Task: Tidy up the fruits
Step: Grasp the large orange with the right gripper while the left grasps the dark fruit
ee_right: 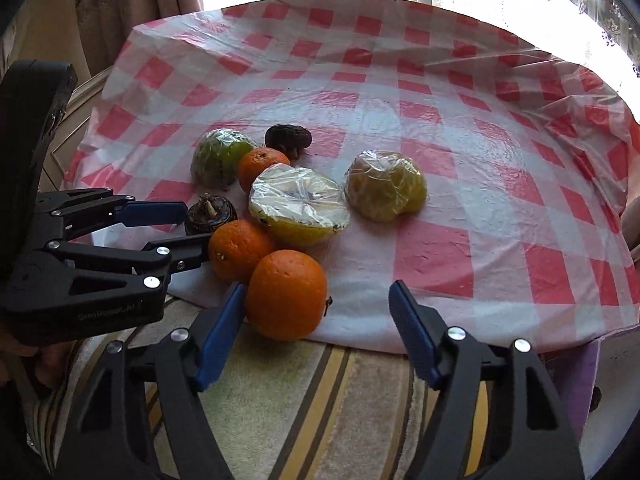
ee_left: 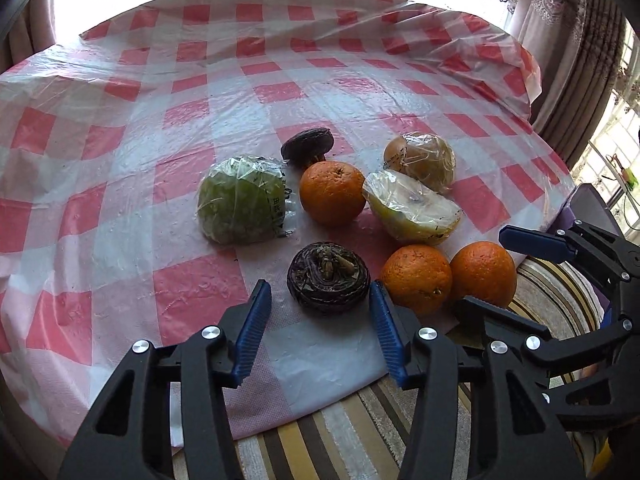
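Observation:
Fruit lies clustered on a red-and-white checked tablecloth [ee_left: 192, 280]. My left gripper [ee_left: 320, 292] is open around a dark, wrinkled round fruit [ee_left: 328, 278]; a gap shows at its left pad, while the right pad is at the fruit's edge. My right gripper [ee_right: 317, 290] is open around the nearest orange [ee_right: 286, 294], with the left pad beside it and the right pad well clear. A second orange [ee_right: 240, 250] touches it. Behind these lie a wrapped cut pale fruit [ee_right: 298, 204], a third orange [ee_right: 260, 168], a wrapped green fruit [ee_right: 218, 156], a wrapped yellowish fruit [ee_right: 384, 184] and another dark fruit [ee_right: 288, 138].
The cloth's near edge ends just beneath the grippers, over a striped mat [ee_right: 320, 400]. Curtains [ee_left: 560, 20] and bright windows stand behind the table. The tablecloth stretches bare to the right of the fruit [ee_right: 500, 200] and behind it.

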The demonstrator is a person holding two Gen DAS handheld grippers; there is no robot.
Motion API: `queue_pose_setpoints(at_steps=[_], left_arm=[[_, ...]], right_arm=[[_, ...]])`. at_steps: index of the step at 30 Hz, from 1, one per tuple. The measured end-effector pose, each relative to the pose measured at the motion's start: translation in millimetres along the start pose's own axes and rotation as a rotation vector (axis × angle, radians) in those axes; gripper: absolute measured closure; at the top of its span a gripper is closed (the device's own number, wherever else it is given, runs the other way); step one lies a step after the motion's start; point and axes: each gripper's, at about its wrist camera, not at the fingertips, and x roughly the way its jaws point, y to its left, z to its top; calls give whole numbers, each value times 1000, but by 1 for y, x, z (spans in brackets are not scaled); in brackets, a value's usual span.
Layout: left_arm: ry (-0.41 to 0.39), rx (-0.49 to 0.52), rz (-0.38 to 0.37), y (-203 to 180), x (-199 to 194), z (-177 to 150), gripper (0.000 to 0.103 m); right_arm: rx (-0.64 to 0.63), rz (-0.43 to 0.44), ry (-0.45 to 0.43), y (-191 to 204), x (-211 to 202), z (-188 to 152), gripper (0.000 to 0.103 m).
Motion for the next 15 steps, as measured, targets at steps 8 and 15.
queue_pose_setpoints(at_steps=[8,15], left_arm=[[-14,24,22,-6,-1,0,64],[-44,12,56,-4,-8,-2,64]], right_arm=[[-33,43,-13,7,-2,-2,60],[-20,64,-20,5,-3,-4,62]])
